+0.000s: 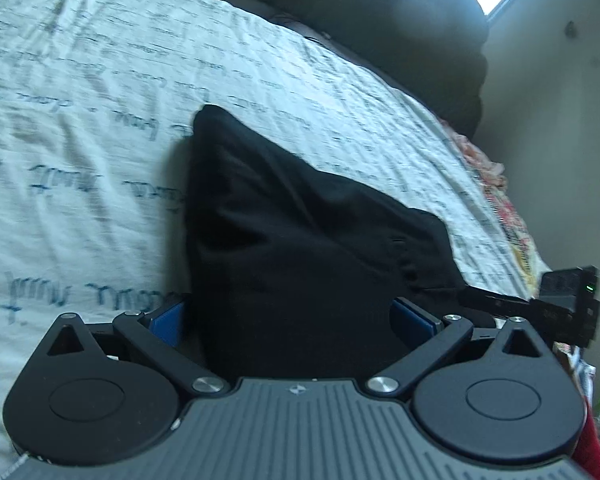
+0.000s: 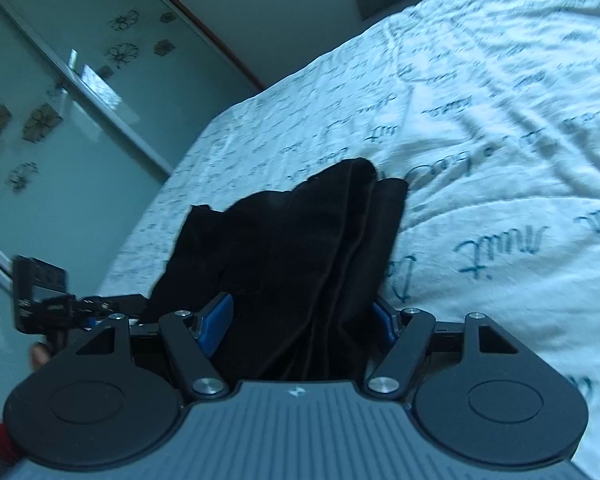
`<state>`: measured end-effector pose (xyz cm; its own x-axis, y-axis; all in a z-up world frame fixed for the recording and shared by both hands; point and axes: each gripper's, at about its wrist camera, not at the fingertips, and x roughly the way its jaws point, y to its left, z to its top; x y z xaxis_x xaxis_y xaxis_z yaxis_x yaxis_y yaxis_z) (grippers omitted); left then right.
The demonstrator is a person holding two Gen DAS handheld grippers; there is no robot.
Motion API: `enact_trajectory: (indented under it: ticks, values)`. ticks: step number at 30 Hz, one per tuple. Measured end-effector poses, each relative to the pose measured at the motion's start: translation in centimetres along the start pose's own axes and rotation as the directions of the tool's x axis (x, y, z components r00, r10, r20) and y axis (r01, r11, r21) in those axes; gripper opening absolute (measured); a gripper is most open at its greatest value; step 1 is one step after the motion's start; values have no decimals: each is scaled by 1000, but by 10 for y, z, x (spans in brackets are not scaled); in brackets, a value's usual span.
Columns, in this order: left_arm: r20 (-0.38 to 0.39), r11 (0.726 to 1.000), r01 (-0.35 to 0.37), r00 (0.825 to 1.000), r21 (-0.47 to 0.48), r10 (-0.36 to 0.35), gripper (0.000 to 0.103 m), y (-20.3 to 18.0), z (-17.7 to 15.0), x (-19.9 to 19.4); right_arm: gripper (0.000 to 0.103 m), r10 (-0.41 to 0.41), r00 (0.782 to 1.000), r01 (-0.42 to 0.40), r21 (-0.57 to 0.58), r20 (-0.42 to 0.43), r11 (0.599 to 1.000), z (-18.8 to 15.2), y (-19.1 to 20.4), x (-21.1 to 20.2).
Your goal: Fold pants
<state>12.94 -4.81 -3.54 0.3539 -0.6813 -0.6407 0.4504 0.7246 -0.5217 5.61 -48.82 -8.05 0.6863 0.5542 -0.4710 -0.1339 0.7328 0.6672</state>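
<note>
The black pants lie partly folded on a white bedsheet with blue handwriting print. In the left wrist view the cloth runs between the blue pads of my left gripper; the jaws stand wide, with the fabric lifted from the gripper toward a far corner. In the right wrist view the pants hang in pleats between the blue pads of my right gripper. The right gripper also shows at the right edge of the left wrist view, and the left gripper at the left of the right wrist view.
The bedsheet covers the bed. A dark headboard or pillow lies at the far end, a floral cloth at the bed's right edge. A wardrobe with frosted flower-print doors stands beside the bed.
</note>
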Motion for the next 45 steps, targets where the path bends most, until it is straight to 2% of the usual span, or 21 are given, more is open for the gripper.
enact_trajectory:
  ticks: [2,5,9,13,15,16,18,19,21,22,23,26,29,32,36,40,43,45]
  values:
    - [6,1000,0,1000,6,0,102,-2,1,5,71,60,998,-60,26,-17,998,6,-5,8]
    - [12,1000,2,1000,8,-3,101,-4,4,9,71,99,995,-98,67,-15,993,14,-11,20]
    - [2,1000,-29,1000,4,29,101,-9,10,16,69,88,996,-88,80,-3,993,21,-9,30]
    - [-2,995,-88,996,53,88,100,-20,11,22,67,63,998,-63,45,-9,997,18,0,32]
    - [7,987,-134,991,87,134,97,-27,9,25,61,56,998,-56,43,-10,998,16,1,31]
    - [15,980,-169,986,109,169,92,-32,7,26,59,45,999,-44,41,-8,998,15,2,31]
    - [29,956,-244,970,160,243,84,-41,5,28,46,1,1000,-1,36,1,999,13,4,31]
    - [37,947,-267,964,177,265,80,-43,4,28,44,-16,1000,16,34,8,999,12,6,31]
    - [51,940,-290,957,182,285,70,-47,4,26,40,-65,998,64,14,21,998,9,14,30]
    - [57,936,-300,954,183,295,61,-48,5,25,39,-95,995,96,-10,28,995,8,21,30]
    - [64,933,-308,951,187,302,52,-49,5,23,38,-126,991,128,-37,38,991,6,28,30]
    - [90,922,-331,944,203,319,37,-54,5,17,32,-211,974,220,-132,77,967,2,53,30]
    - [121,919,-341,939,201,322,27,-60,4,8,28,-280,952,301,-227,122,926,-4,77,30]
    - [159,912,-350,934,213,321,25,-66,2,-3,26,-309,936,349,-311,170,884,-7,101,31]
    - [213,903,-367,923,225,322,25,-70,7,-21,25,-299,929,364,-384,220,849,-5,127,31]
    - [287,872,-426,890,241,355,25,-69,23,-39,25,-258,935,341,-427,242,837,7,148,39]
    - [316,855,-458,871,243,377,25,-60,41,-49,25,-226,941,319,-440,252,840,22,160,53]
    - [336,836,-491,852,246,402,25,-53,54,-52,25,-203,945,301,-438,256,847,34,164,65]
